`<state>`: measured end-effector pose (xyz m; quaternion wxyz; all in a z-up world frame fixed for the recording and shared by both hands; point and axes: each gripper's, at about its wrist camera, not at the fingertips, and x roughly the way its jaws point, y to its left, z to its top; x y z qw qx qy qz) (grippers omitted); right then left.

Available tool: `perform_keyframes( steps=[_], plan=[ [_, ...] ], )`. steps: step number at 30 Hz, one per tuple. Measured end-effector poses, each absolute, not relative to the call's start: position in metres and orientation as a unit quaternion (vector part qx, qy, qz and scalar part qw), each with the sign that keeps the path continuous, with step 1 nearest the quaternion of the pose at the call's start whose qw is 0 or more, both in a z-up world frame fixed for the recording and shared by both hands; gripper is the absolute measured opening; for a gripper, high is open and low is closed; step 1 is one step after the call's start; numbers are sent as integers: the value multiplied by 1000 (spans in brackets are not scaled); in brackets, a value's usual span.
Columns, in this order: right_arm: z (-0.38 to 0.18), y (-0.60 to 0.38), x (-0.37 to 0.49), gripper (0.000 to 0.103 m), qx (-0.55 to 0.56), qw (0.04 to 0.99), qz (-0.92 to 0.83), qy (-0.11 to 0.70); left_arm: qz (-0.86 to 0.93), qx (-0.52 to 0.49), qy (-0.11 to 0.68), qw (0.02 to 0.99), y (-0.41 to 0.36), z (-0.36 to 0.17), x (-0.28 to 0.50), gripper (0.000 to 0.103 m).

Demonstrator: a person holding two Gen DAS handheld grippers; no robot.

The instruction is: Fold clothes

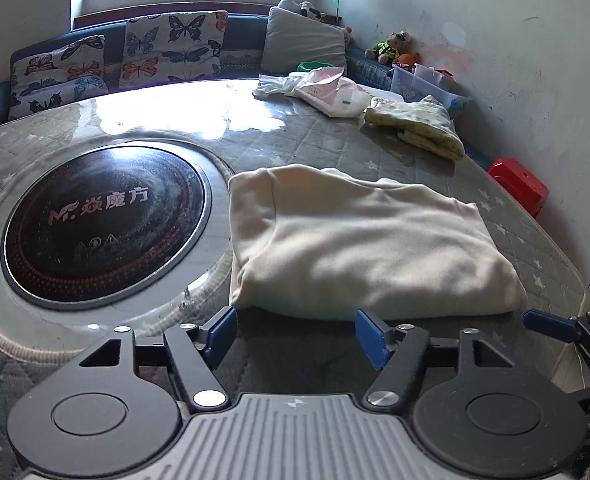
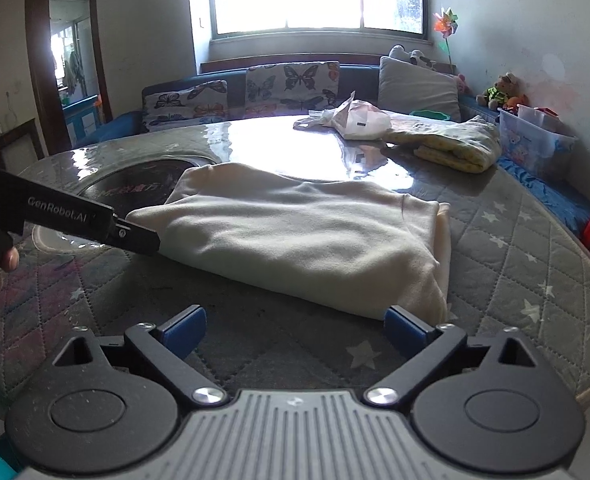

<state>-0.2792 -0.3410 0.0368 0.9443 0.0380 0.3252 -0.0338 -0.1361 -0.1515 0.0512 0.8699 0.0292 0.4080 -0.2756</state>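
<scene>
Folded garment (image 1: 367, 240) on table (image 1: 335, 136), right of inset cooktop (image 1: 103, 224).

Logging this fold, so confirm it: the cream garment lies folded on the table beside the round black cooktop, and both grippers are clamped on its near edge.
Not clamped. The left gripper and right gripper stand open, nothing between their pads, as both wrist views show. The cream garment does lie folded beside the round black cooktop.

Black tongs (image 2: 295, 330) with blue pads (image 2: 185, 330), ribbed grey housing.
</scene>
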Motion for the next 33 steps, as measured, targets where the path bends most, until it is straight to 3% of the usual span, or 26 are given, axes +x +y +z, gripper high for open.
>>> perform_keyframes(
  steps=[10, 13, 33],
  plan=[
    [39, -340, -283, 103, 48, 941, -50, 331, -271, 40, 411, 870, -156, 48, -151, 98],
    [38, -341, -285, 103, 55, 939, -54, 334, -269, 41, 411, 870, -157, 48, -153, 101],
    [38, -344, -291, 103, 57, 934, -79, 344, -262, 63, 437, 858, -164, 41, -162, 103]
  ],
)
